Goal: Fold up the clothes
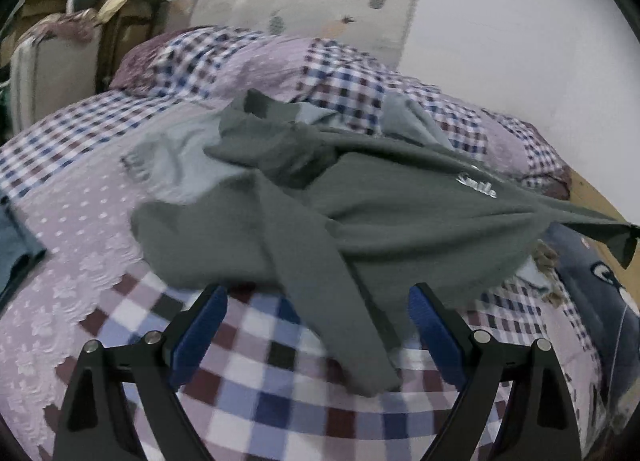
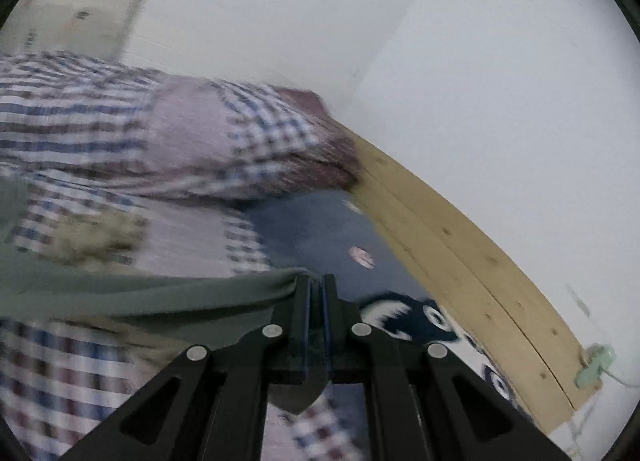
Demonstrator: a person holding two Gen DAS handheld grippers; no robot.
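Observation:
A dark green long-sleeved top (image 1: 400,217) with small white lettering lies crumpled on the checked bedspread (image 1: 256,401). One sleeve (image 1: 340,321) runs toward me between the fingers of my left gripper (image 1: 318,293), which is open and hovers just above it. At the far right of that view, a corner of the top (image 1: 616,239) is pulled taut off the bed. In the right wrist view my right gripper (image 2: 316,281) is shut on that green fabric (image 2: 160,297), which stretches away to the left.
A light grey garment (image 1: 180,165) lies under the green top. A navy cushion with a white print (image 2: 320,229) sits by the wooden bed rail (image 2: 460,249) and white wall. Folded checked bedding (image 1: 340,73) is piled at the back. A dark teal cloth (image 1: 16,249) lies at the left.

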